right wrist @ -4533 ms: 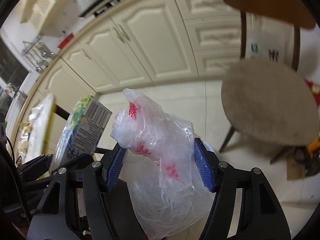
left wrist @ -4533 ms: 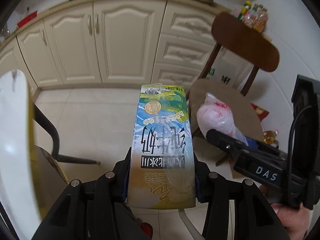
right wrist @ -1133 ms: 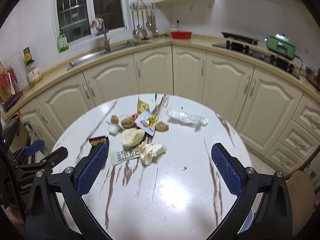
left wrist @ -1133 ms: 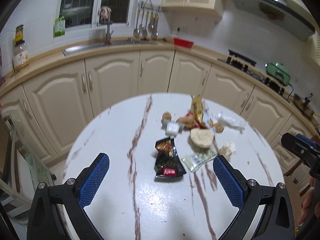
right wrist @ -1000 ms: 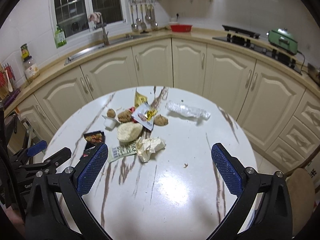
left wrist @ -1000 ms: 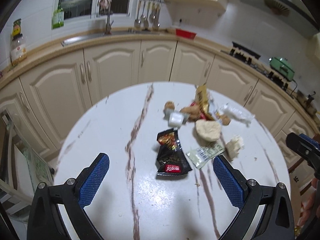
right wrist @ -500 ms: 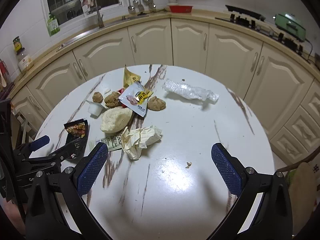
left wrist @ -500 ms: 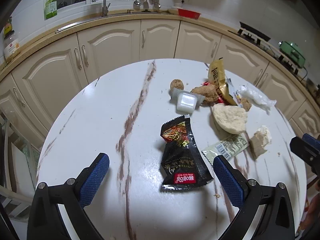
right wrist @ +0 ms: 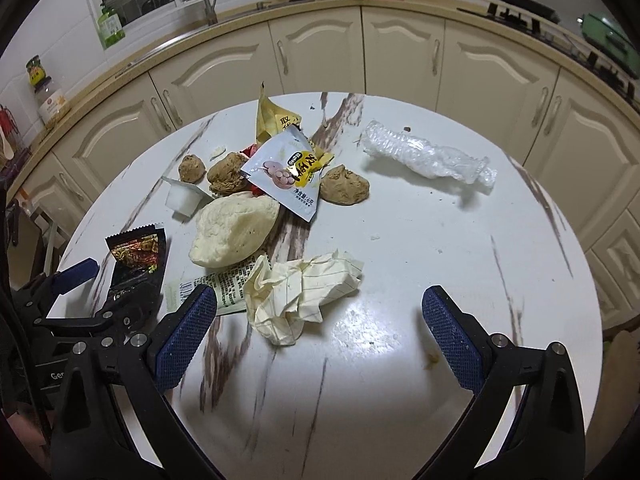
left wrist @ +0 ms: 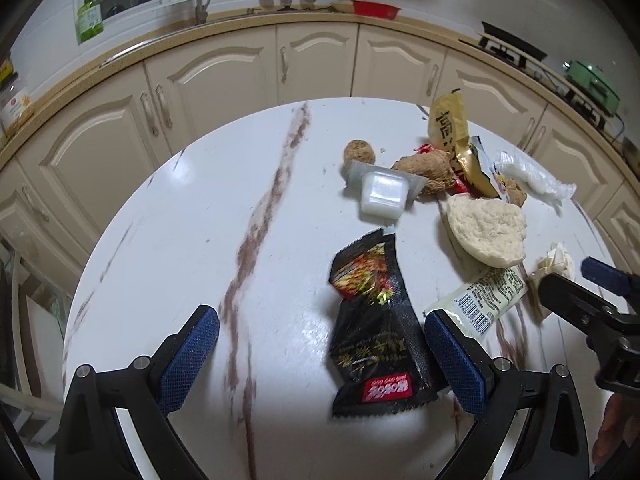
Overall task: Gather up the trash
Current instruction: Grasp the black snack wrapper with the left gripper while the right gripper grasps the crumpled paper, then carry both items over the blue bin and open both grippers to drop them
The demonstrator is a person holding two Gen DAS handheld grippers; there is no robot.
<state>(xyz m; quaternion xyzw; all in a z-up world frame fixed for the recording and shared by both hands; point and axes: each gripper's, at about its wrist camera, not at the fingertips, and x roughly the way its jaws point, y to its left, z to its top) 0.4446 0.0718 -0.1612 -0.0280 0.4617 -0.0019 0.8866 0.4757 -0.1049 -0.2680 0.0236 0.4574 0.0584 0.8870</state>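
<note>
Right wrist: round marble table (right wrist: 460,248), cream cabinets (right wrist: 400,52), sink faucet (right wrist: 208,0)

Dim overhead light glares off the glossy table (right wrist: 360,320) (near edge shadowed); fisheye edges bend and darken.

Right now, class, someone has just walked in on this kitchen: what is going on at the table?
A person holds a gripper in each hand over a round white table strewn with trash. The left gripper is open above a black snack wrapper. The right gripper has its jaws starting to close near a crumpled paper, not yet gripping it. Bread, a crushed clear bottle and other wrappers lie farther back. Neither gripper holds anything.
</note>
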